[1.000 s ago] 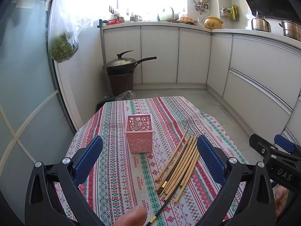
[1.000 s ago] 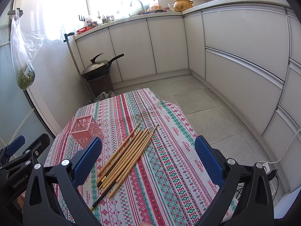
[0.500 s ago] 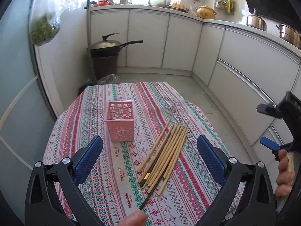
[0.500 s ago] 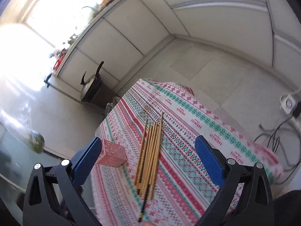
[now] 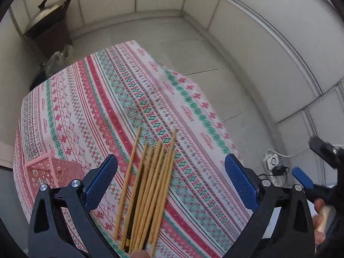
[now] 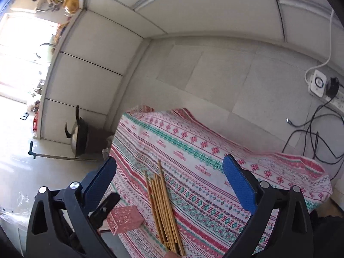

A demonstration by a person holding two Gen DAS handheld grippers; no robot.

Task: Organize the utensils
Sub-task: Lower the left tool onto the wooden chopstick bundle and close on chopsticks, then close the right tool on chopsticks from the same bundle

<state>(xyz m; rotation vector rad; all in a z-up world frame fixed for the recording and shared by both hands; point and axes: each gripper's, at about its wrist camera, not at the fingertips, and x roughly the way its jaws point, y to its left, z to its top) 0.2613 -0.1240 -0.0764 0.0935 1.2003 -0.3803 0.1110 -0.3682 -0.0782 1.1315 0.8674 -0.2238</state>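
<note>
Several wooden chopsticks [image 5: 148, 189] lie side by side on the striped tablecloth [image 5: 107, 99], one of them dark. My left gripper [image 5: 172, 182] hovers open over them, its blue pads well apart. A pink lattice holder [image 5: 43, 172] stands to the left of the chopsticks. In the right wrist view the same chopsticks [image 6: 165, 208] lie below my right gripper [image 6: 169, 182], which is open and holds nothing. The pink holder [image 6: 124, 219] sits left of them there, partly behind a black gripper part. Part of the right gripper and a hand show at the right edge of the left wrist view.
A lidded wok [image 5: 49, 13] rests on a dark stand beyond the table. White cabinets [image 5: 258, 43] curve around the room. A power strip [image 6: 320, 86] with cables lies on the floor to the right. The table edge drops off close on the right.
Both grippers have tilted downward and moved in over the chopsticks, which now sit closer between the fingers. The pink holder has shifted to the lower left of both views. Both stay open.
</note>
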